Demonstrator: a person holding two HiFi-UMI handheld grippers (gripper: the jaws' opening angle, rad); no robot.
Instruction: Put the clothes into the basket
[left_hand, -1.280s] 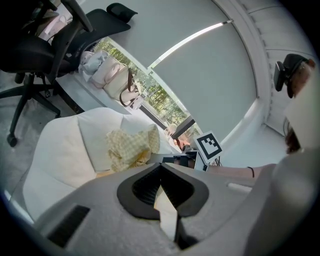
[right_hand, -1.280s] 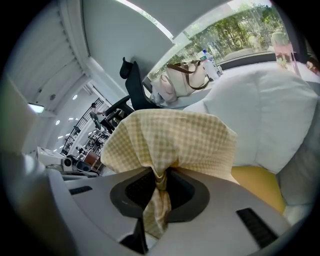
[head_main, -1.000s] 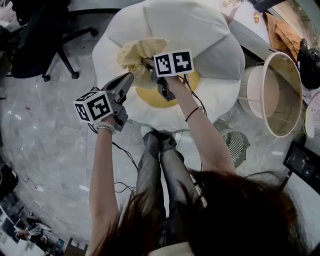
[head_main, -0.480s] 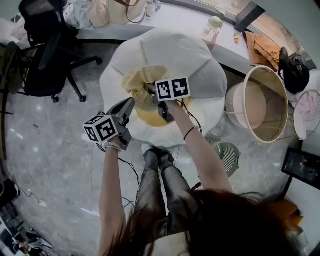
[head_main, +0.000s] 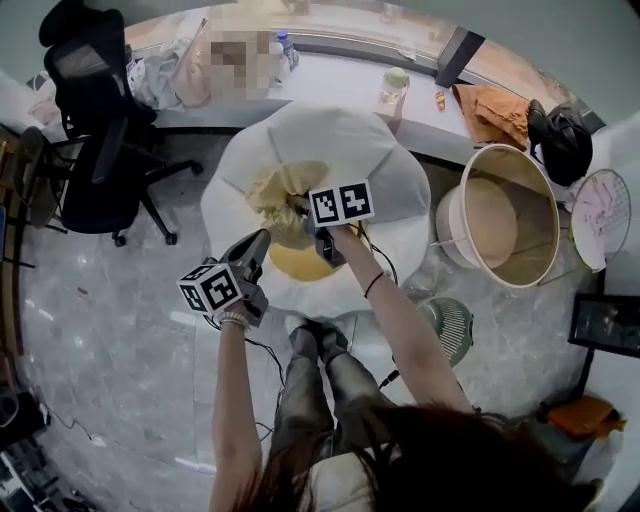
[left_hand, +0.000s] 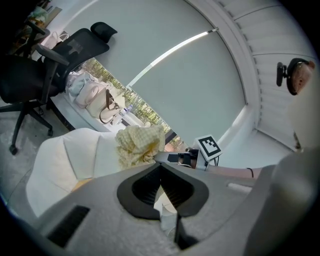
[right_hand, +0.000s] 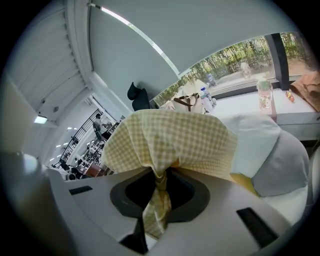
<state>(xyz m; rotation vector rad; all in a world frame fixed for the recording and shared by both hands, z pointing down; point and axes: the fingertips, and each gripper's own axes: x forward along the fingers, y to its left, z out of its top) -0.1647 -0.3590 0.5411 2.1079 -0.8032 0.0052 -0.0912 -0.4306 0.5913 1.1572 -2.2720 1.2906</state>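
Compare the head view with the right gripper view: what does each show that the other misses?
Only the head view shows the basket, empty, beside the white cushion on the person's right, and the left tongs, which hold nothing. Only the right gripper view shows the grip itself: the right tongs are shut on a bunched fold of the yellow checked cloth, with a strip hanging down between the jaws. Both show that cloth over the cushion, and the bottle on the counter behind.

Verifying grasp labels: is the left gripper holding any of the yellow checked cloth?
No, the left gripper has its jaws together with nothing between them, while the yellow checked cloth hangs pinched in the right gripper.
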